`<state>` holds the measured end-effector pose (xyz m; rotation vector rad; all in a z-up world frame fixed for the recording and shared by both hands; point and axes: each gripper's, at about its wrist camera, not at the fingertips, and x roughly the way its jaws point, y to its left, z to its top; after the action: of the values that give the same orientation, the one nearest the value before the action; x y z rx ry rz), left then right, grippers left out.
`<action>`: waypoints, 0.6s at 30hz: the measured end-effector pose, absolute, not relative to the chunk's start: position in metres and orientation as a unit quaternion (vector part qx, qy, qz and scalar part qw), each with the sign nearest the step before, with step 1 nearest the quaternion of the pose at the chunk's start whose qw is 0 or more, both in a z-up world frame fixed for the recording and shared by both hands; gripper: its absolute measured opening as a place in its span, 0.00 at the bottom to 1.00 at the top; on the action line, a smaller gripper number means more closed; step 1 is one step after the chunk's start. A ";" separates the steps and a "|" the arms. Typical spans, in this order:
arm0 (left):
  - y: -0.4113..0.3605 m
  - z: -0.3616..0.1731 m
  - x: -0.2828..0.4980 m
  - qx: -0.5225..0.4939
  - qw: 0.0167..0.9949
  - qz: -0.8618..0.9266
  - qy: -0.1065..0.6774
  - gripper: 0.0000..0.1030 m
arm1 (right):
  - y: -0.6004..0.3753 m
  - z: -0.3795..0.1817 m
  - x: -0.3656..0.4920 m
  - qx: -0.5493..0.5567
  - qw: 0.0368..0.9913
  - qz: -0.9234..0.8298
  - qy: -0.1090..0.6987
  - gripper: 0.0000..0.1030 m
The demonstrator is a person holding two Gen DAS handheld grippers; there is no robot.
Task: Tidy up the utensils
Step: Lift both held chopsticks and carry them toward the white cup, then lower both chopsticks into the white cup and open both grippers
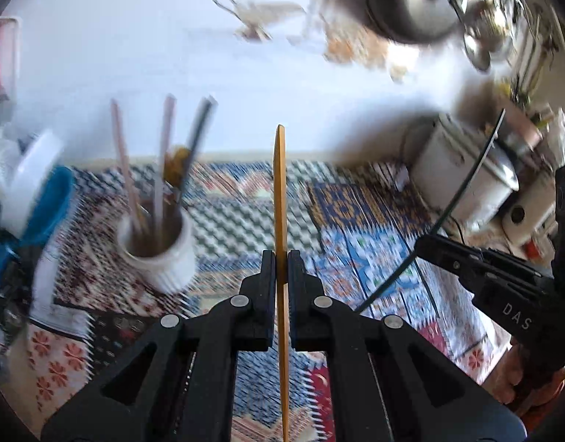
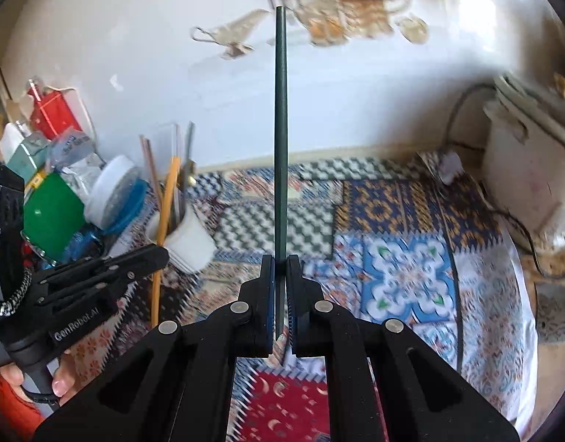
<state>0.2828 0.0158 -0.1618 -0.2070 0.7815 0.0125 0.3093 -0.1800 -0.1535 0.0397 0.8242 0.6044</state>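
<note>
**Two sticks in hand, cup waiting**

Both claws are carrying, so the step in hand looks like delivery to the white cup [image 1: 155, 254], which stands on the patterned cloth [image 1: 374, 228] with several sticks already upright in it. The left claw [image 1: 281, 258] is clamped on an orange stick [image 1: 279, 191]; the right claw [image 2: 280, 261] is clamped on a dark green stick [image 2: 281, 129]. Each stick runs straight forward between the fingers, its long axis in line with the claw, the free end pointing up and away towards the white wall. The cup sits low and to the left of both. Next, I judge, each stick must be swung over the cup's mouth, tipped end-down and let go, without jostling the sticks inside.
</note>
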 end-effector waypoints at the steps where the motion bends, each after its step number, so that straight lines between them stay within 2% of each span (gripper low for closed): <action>1: 0.022 -0.155 0.281 -0.101 0.923 0.014 0.371 0.04 | -0.176 -0.150 0.309 0.018 0.873 0.293 0.390 0.05; 9: 0.071 -0.120 0.284 -0.113 0.943 0.061 0.308 0.04 | -0.137 -0.119 0.315 0.008 0.876 0.333 0.348 0.05; 18: 0.113 -0.103 0.319 -0.112 0.953 0.105 0.263 0.04 | -0.086 -0.108 0.332 -0.002 0.861 0.386 0.330 0.05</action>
<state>0.3190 0.1129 -0.1029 -0.2269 0.5339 0.2128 0.3316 -0.0858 -0.1078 -0.0045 0.6931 0.8108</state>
